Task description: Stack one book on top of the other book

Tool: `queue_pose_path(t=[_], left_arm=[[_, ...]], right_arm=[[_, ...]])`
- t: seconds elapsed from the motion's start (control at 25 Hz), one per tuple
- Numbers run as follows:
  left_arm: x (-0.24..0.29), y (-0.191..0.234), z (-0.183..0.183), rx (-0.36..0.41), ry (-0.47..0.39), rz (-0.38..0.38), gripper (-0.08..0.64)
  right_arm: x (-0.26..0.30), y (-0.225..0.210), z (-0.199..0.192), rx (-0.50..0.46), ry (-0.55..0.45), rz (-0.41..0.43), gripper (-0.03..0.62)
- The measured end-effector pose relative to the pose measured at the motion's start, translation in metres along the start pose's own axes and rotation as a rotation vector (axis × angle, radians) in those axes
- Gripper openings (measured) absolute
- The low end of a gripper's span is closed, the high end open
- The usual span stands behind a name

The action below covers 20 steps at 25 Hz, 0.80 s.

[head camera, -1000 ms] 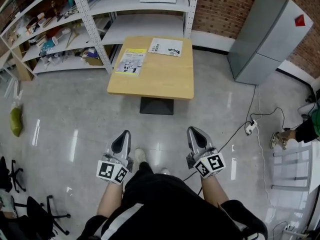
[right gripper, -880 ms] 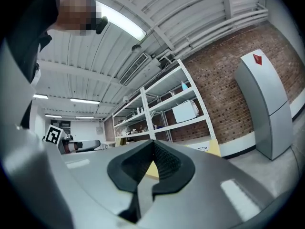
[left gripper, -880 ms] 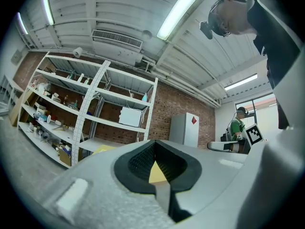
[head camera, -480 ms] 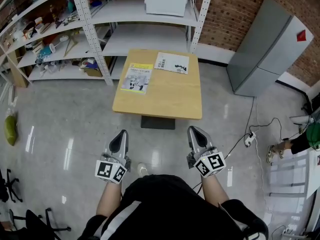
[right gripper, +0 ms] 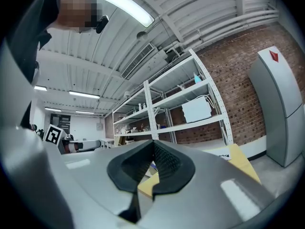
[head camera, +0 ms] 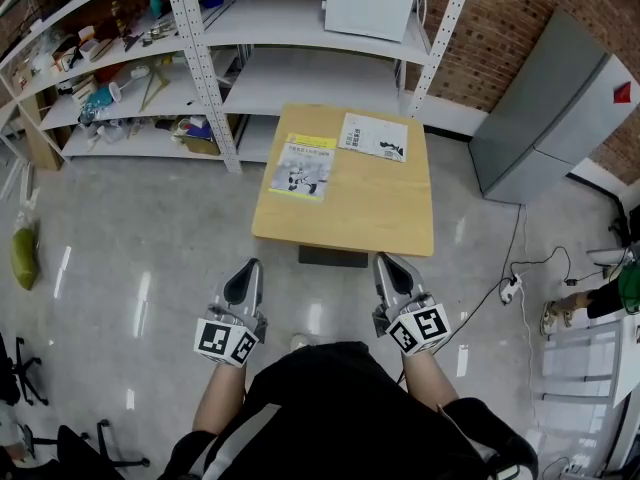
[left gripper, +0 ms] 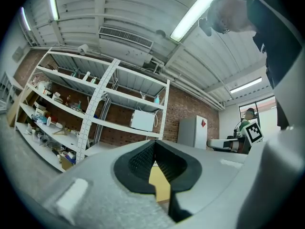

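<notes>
Two books lie on a small wooden table: one with a yellow-edged cover at the far left, one with a white cover at the far edge, right of it. They lie apart, flat. My left gripper and right gripper hang side by side over the floor, just short of the table's near edge, both shut and empty. In the right gripper view the table top and white book show past the jaws. In the left gripper view only a strip of table shows.
A metal shelving rack full of small items stands behind the table, with a white microwave on it. A grey refrigerator stands at the right. A power strip and cable lie on the floor right of the table. Another person's foot is at far right.
Both grippers have come closer to the table as I walk; the table and books now sit lower and nearer in the head view. The jaws stay shut.
</notes>
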<state>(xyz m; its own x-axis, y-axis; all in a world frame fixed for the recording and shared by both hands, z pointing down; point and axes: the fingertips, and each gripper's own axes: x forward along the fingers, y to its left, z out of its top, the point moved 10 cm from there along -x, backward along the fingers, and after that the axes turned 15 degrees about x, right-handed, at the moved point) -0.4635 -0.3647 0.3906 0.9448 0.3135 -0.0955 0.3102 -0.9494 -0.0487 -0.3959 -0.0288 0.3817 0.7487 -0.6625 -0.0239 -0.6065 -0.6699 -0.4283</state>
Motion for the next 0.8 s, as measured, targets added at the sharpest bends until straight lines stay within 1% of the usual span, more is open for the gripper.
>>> queue_pose_path(t=[0.16,0.28,0.44,0.64,0.8], left_arm=[[0.007,0.016,-0.001,-0.011,0.015,-0.007,0.003],[0.017,0.02,-0.004,-0.025,0.028,-0.004,0.003],[0.031,0.029,-0.014,-0.035,0.032,0.0,0.003],[0.052,0.045,-0.024,-0.037,0.05,0.05,0.003],[0.085,0.055,-0.016,-0.009,0.06,0.083,0.003]], right_arm=[[0.013,0.006,-0.008,0.002,0.023,-0.012,0.005],[0.02,-0.002,-0.009,0.005,0.045,-0.027,0.005],[0.037,-0.019,-0.006,0.019,0.044,-0.044,0.005],[0.077,-0.043,-0.005,0.04,0.048,-0.015,0.005],[0.113,-0.072,0.006,0.039,0.05,0.02,0.005]])
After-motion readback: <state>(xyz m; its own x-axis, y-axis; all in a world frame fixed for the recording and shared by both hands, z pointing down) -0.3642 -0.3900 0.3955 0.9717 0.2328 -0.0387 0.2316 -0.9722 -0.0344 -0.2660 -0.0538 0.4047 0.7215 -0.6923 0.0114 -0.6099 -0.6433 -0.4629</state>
